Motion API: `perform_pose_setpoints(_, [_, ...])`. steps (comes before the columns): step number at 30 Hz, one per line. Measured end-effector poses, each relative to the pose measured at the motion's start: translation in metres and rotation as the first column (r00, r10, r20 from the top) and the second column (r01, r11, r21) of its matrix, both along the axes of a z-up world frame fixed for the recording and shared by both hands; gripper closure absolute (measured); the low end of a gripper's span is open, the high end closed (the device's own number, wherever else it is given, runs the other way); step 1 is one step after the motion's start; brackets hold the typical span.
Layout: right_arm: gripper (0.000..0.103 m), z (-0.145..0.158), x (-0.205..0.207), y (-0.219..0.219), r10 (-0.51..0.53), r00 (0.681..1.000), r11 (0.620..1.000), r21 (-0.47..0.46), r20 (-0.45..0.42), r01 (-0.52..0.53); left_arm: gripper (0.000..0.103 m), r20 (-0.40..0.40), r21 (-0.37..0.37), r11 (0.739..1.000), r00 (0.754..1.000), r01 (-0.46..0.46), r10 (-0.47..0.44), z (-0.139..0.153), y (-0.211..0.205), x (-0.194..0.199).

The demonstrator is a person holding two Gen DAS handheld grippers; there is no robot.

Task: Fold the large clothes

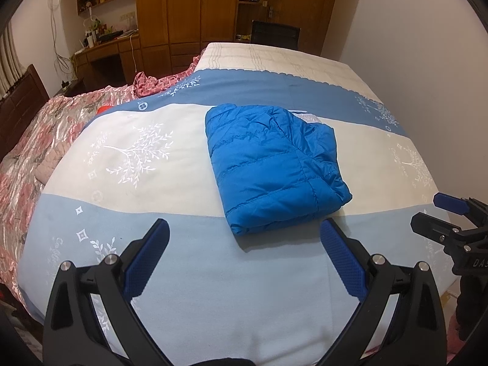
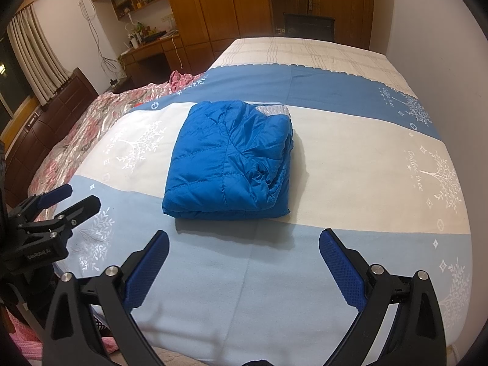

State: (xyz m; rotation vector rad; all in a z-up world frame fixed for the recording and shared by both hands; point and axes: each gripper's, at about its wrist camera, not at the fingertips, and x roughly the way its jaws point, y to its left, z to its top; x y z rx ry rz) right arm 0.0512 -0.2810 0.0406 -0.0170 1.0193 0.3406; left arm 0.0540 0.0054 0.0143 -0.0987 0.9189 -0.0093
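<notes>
A blue quilted puffer jacket (image 1: 271,164) lies folded into a compact rectangle on the bed cover (image 1: 189,244); it also shows in the right wrist view (image 2: 228,161). A grey label patch (image 2: 273,110) shows at its far edge. My left gripper (image 1: 244,228) is open and empty, held just short of the jacket's near edge. My right gripper (image 2: 244,241) is open and empty, also just short of the near edge. Each gripper shows at the side of the other's view: the right one (image 1: 448,213) and the left one (image 2: 70,201).
The bed cover has blue, white and light blue bands with tree prints (image 2: 439,170). A pink floral quilt (image 1: 39,152) lies crumpled along the left side. A dark wooden headboard (image 2: 45,128) stands at the left. Wooden wardrobes (image 1: 186,6), a desk (image 1: 103,52) and a dark chair (image 1: 274,35) stand beyond.
</notes>
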Motion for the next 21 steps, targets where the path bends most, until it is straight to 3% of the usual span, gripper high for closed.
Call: perform_pose_setpoints(21, [0.004, -0.0035, 0.0031, -0.0019, 0.000, 1.000, 1.000, 0.005, -0.003, 0.000, 0.005, -0.001, 0.005, 1.000, 1.000, 0.008, -0.008, 0.0015, 0.0031, 0.0013])
